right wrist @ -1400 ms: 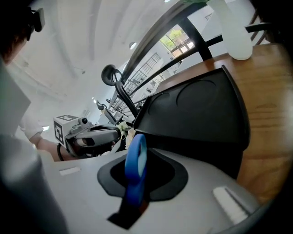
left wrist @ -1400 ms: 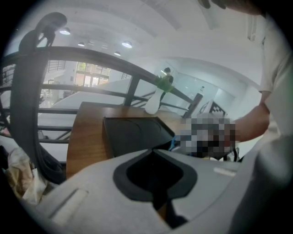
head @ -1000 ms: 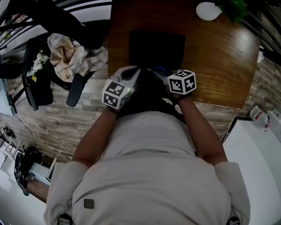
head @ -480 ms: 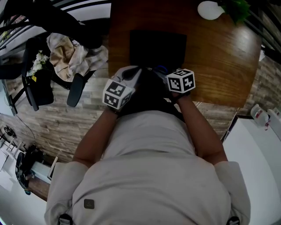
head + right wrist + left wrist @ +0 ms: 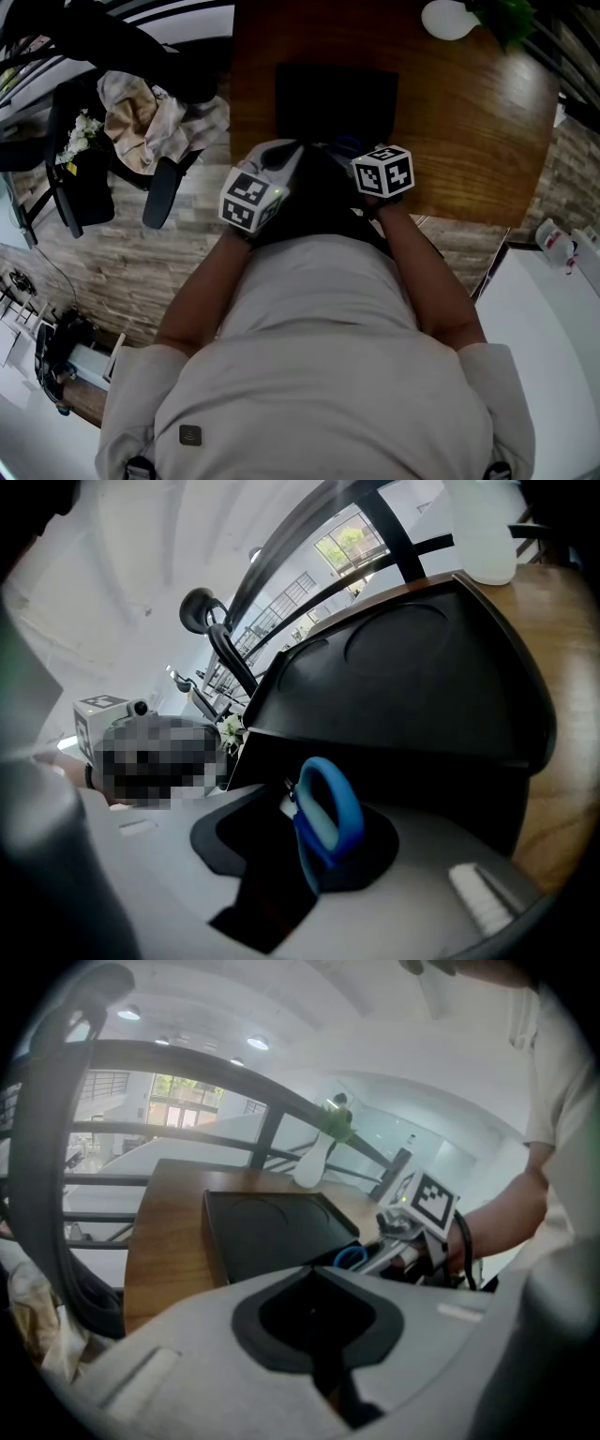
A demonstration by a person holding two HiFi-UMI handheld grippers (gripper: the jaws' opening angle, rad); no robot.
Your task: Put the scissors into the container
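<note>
The blue scissors (image 5: pixel 328 813) sit low in the frame between our right tongs (image 5: pixel 281 832), which have just been spreading, by the black container (image 5: pixel 412 686). They are not inside yet, we think. Our left tongs (image 5: pixel 314 1321) are pressed together, empty.

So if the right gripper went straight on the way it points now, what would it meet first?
Probably the near wall of the black container, right ahead. The right gripper, whose jaws have just been opening, has the blue scissors handle between them.
</note>
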